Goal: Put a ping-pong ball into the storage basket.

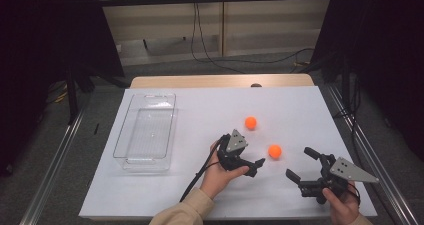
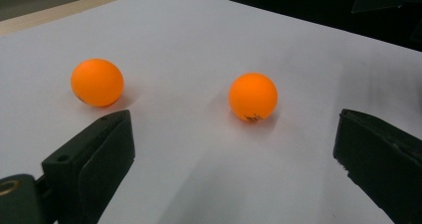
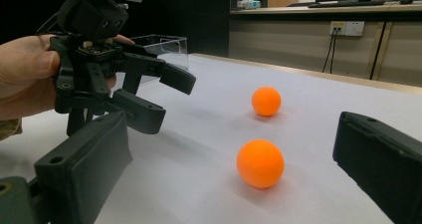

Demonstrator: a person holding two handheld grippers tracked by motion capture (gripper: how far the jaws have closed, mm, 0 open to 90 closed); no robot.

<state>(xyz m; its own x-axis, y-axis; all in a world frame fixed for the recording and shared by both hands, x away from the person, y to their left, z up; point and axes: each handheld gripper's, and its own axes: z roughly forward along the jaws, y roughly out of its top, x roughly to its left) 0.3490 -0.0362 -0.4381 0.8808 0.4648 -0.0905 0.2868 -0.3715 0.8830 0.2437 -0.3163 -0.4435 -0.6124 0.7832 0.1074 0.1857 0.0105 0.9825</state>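
Observation:
Two orange balls lie on the white sheet. The far ball [image 1: 250, 122] [image 2: 97, 82] [image 3: 266, 101] sits toward the table's middle, and the near ball [image 1: 274, 151] [image 2: 253, 97] [image 3: 260, 163] is closer to the front. My left gripper [image 1: 254, 154] [image 2: 234, 144] [image 3: 166, 99] is open, held in a hand just left of the near ball, with its jaws pointing at that ball and apart from it. My right gripper [image 1: 300, 164] [image 3: 233, 122] is open at the front right, aimed left toward the near ball, with nothing between its jaws.
A clear plastic bin [image 1: 120, 135] [image 3: 166, 45] stands empty on the left of the white sheet [image 1: 210, 105]. The table's wooden far edge [image 1: 220, 81] shows beyond the sheet. Metal rails run along both sides of the table.

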